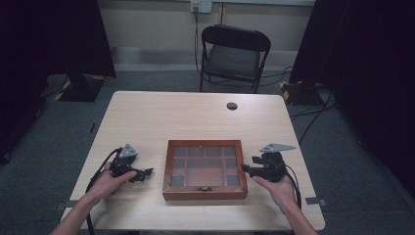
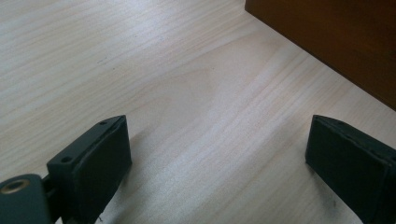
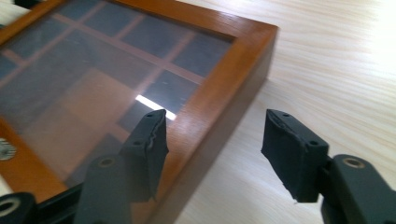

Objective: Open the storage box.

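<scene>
On the near half of the pale wooden table (image 1: 161, 112) lies the flat brown wooden box with a glass grid lid (image 1: 205, 169), between both hands. At its left, the left gripper (image 1: 145, 172) rests low, pointing right at the box, jaws wide apart and empty. At its right, the right gripper (image 1: 248, 164) points left, jaws partly open astride the box's right edge, gripping nothing.

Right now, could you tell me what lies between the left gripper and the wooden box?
Nothing: in the high view, bare table separates the left gripper from the wooden box.
</scene>
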Motion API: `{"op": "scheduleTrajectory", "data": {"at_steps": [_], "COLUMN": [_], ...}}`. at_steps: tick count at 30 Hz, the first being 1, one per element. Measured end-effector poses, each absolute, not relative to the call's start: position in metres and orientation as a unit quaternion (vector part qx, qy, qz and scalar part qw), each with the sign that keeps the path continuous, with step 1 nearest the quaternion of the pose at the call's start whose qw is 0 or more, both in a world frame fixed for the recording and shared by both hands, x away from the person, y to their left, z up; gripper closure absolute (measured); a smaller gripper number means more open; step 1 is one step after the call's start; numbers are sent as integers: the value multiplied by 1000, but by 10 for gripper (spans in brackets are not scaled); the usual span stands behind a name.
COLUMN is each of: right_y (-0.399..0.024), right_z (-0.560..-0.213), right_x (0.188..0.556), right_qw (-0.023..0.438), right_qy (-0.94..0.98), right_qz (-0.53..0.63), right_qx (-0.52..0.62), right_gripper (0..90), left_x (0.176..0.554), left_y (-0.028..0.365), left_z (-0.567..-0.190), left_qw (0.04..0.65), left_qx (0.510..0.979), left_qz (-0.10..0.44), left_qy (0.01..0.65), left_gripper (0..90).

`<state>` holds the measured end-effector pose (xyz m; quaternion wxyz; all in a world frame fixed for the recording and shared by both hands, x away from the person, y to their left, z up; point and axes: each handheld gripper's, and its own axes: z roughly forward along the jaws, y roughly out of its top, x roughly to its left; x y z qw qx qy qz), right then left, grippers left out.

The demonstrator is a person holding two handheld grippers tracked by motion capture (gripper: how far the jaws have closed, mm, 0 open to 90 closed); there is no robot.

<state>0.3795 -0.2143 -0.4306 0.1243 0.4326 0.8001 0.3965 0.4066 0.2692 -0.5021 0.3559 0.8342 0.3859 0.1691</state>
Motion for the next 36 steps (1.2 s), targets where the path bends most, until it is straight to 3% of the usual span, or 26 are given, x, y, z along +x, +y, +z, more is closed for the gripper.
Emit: {"op": "scheduleTrajectory", "data": {"at_steps": [15,36], "right_y": [-188,-137], "right_z": [-416,-398], "right_x": [374,371], "right_qw": [79,38], "right_qy": [812,837], "right_qz": [437,449], "right_qx": [379,311], "right_gripper": [524,571], "left_x": [407,407], "left_y": [269,269], "left_z": [-502,-502], "left_qw": [356,356], "left_qx": [834,834], "left_qz": [169,169], "left_qy": [386,387], "left_gripper": [61,60]}}
